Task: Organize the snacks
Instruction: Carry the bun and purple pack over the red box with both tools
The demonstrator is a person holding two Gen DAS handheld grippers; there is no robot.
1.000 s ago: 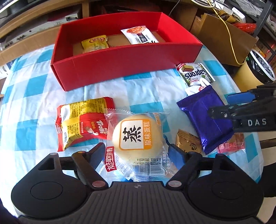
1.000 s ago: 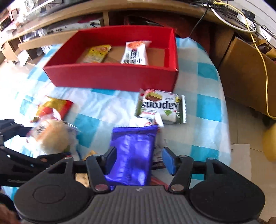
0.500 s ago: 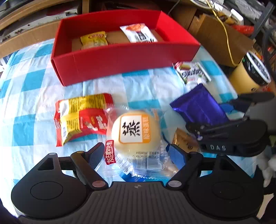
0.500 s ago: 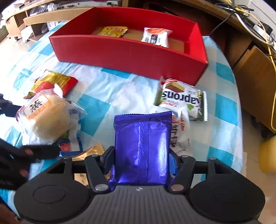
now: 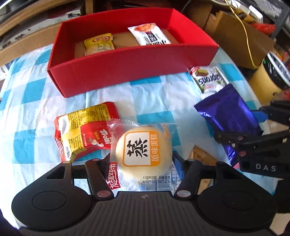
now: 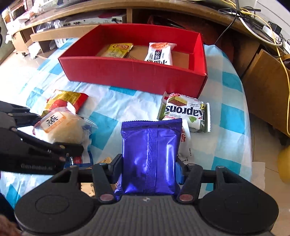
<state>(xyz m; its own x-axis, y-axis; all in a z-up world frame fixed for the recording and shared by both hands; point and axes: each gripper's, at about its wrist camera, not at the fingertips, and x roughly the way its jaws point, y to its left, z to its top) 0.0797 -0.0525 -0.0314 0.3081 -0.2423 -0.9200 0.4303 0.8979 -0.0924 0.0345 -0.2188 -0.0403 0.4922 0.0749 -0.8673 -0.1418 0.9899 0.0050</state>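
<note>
Purple packet (image 6: 150, 156) upright; bun (wrapped) (image 5: 143, 150) flat; red box (image 6: 134, 76) open.

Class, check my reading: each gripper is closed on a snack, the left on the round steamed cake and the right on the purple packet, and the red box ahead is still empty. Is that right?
Not quite. The red box is not empty: the right wrist view shows a yellow packet and a white packet inside. The rest holds: the left gripper grips the steamed cake, the right gripper the purple packet.

Home workroom: checked tablecloth (image 6: 230, 81), wooden desk (image 6: 163, 10), tangled cables (image 6: 253, 20).

Blue-checked tablecloth (image 5: 32, 101), red box (image 5: 137, 72), wafer pack (image 6: 184, 112), red-yellow packet (image 5: 83, 127)
</note>
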